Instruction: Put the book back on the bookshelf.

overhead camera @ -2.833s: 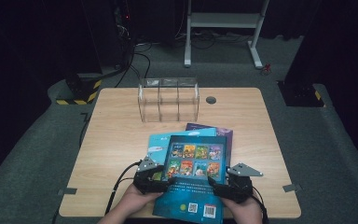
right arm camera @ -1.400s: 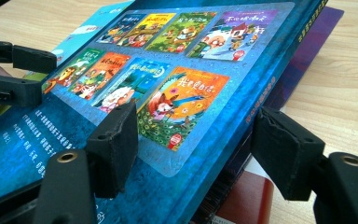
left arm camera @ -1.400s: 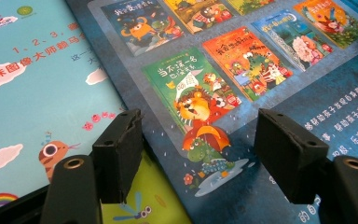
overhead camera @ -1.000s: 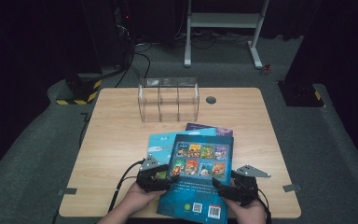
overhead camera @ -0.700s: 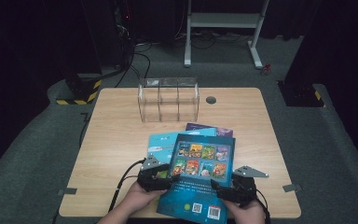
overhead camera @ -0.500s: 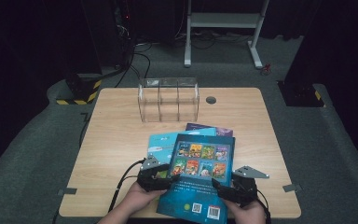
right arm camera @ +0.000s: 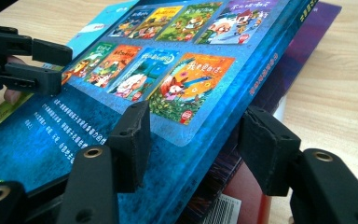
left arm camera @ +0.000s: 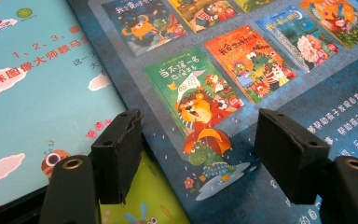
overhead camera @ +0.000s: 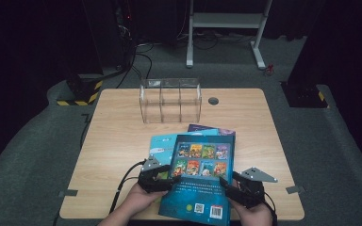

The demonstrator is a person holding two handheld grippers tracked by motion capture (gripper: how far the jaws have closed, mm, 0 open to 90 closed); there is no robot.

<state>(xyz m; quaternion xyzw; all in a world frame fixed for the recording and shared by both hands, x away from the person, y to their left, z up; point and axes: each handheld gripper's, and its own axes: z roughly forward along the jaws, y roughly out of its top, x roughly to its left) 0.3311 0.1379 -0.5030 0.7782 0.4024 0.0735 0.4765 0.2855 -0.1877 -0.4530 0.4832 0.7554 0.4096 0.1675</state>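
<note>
A dark blue picture book (overhead camera: 199,200) lies back cover up on other books near the table's front edge, overhanging it. My left gripper (overhead camera: 167,181) holds the book's left edge: in the left gripper view (left arm camera: 196,140) one jaw sits under the edge and the other on the cover (left arm camera: 191,84). My right gripper (overhead camera: 228,186) is at the book's right side. Its jaws have just been closing (right arm camera: 193,135), one over the cover (right arm camera: 74,121) and one beside the spine, not clearly pressing. The left gripper (right arm camera: 58,67) also shows there, far left.
Under the dark blue book lie a light blue book (overhead camera: 162,143), a purple one (overhead camera: 212,129) and a yellow-green one (left arm camera: 140,196). A clear acrylic divider rack (overhead camera: 171,100) stands at the back of the wooden table (overhead camera: 118,122), beside a round cable hole (overhead camera: 213,100).
The dark blue book has shifted a little to the right since the earliest frame. The right gripper has edged in against its spine side. The left gripper has stayed put.
</note>
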